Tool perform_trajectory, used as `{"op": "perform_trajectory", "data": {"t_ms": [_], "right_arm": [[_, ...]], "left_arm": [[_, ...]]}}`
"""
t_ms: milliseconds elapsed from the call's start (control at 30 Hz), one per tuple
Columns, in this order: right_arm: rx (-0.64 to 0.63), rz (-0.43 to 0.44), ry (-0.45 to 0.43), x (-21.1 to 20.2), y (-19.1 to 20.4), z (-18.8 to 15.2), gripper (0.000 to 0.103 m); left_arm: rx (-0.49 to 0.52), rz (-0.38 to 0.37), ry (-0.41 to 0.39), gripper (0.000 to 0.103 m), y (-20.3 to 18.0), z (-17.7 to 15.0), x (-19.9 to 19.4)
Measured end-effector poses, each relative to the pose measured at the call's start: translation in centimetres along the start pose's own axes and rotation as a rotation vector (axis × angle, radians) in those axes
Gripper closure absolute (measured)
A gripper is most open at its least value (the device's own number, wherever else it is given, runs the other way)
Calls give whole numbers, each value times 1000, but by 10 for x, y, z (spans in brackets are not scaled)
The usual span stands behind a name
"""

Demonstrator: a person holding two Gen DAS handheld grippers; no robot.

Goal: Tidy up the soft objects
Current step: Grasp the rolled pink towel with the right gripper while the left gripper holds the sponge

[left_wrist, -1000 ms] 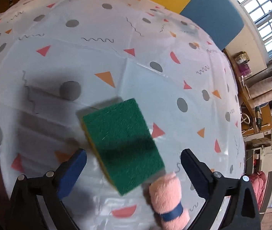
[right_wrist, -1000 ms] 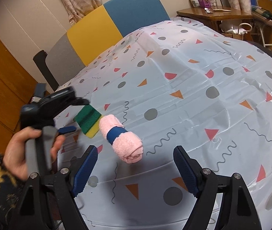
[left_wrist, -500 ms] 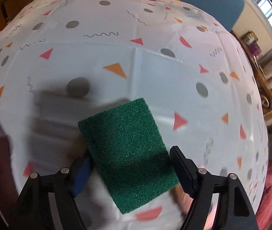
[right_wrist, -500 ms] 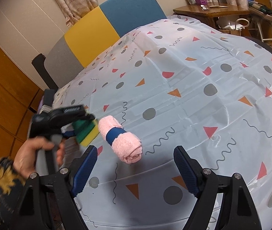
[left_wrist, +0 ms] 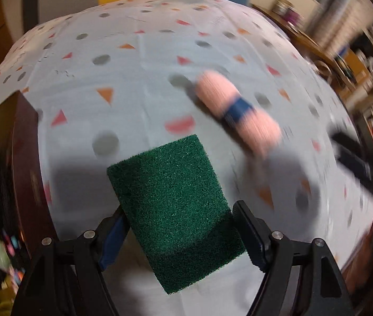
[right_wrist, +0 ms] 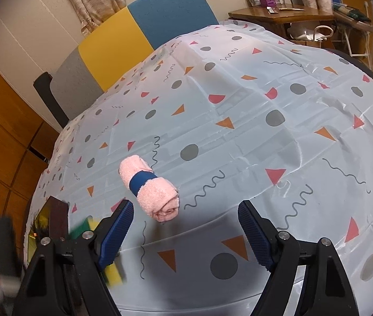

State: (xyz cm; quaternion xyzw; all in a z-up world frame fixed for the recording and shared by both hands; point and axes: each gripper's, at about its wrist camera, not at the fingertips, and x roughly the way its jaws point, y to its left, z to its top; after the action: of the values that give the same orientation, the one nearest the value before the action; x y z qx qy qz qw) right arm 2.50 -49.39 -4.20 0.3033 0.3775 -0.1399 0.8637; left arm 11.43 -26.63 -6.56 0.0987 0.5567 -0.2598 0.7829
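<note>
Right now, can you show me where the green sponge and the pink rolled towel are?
green sponge (left_wrist: 176, 205): left wrist view, middle of its green scrubby face.
pink rolled towel (right_wrist: 157, 192): right wrist view, pink terry just right of its blue band.

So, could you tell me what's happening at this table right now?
A person is tidying soft items with a handheld claw in each hand. The left claw is clamped on a green scouring sponge and holds it near the table's edge. The right claw hangs open and empty above the patterned tablecloth. A rolled pink towel with a blue band lies on the cloth just ahead of it, not gripped.
</note>
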Motion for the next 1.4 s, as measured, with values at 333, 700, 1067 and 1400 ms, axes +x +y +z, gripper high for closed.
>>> {"op": "perform_trajectory", "data": {"t_ms": [333,700,1067,1400], "right_arm": [[-132,85,63,13,26,-6,21],[-525,-32,228,95,112,17,21],[-594,-148,285,111,92,-4,67],[-482,-154,301,58,31,-51,66]], "left_arm": [[46,-87,-57,24,-6,-51,3],[60,-93,-90,23,-10,-52,14],[56,-90,-128,23,-10,-58,12],[62,-67,-161,23,-15,-64,10]]}}
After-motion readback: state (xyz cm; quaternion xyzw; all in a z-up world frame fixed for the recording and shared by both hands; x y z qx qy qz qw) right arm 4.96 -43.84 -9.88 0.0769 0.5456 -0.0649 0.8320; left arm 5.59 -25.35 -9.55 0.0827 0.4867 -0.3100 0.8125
